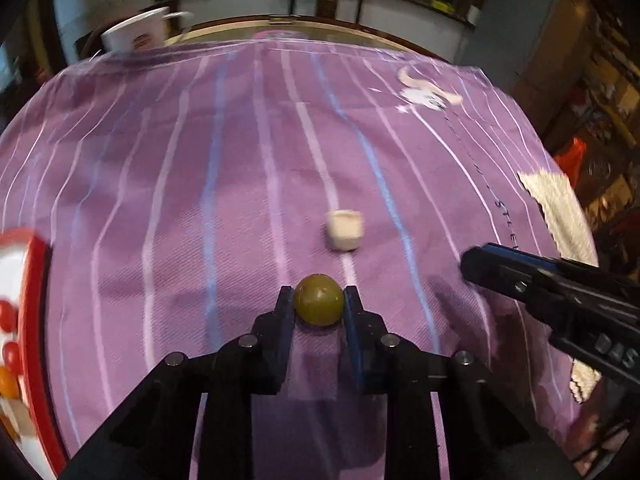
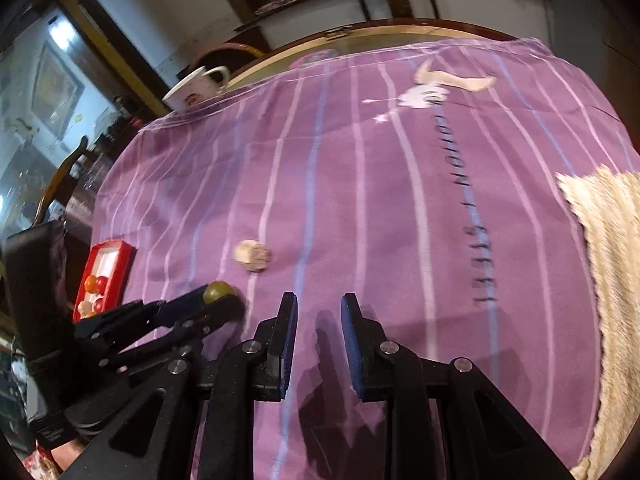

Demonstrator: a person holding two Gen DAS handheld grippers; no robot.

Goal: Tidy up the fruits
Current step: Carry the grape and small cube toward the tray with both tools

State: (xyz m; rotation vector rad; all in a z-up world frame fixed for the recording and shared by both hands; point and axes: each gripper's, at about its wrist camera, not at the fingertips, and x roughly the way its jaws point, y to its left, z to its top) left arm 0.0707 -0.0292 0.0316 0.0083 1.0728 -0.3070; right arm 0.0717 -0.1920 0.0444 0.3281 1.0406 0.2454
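Note:
My left gripper [image 1: 319,298] is shut on a round olive-green fruit [image 1: 319,300], held just above the purple striped cloth [image 1: 200,168]. It also shows in the right wrist view [image 2: 220,298] with the green fruit [image 2: 218,291] at its tip. A pale cut fruit piece [image 1: 345,229] lies on the cloth just beyond it, seen too in the right wrist view [image 2: 253,255]. A red-rimmed white tray [image 1: 30,280] with red and orange fruits sits at the left, and shows in the right wrist view [image 2: 105,276]. My right gripper [image 2: 319,308] is open and empty over the cloth, its fingers [image 1: 504,268] to the right.
A white cup [image 1: 138,34] stands at the far left edge of the table, also in the right wrist view [image 2: 196,88]. A cream knitted cloth [image 2: 608,248] lies along the right side. Shelves and furniture stand behind the round table.

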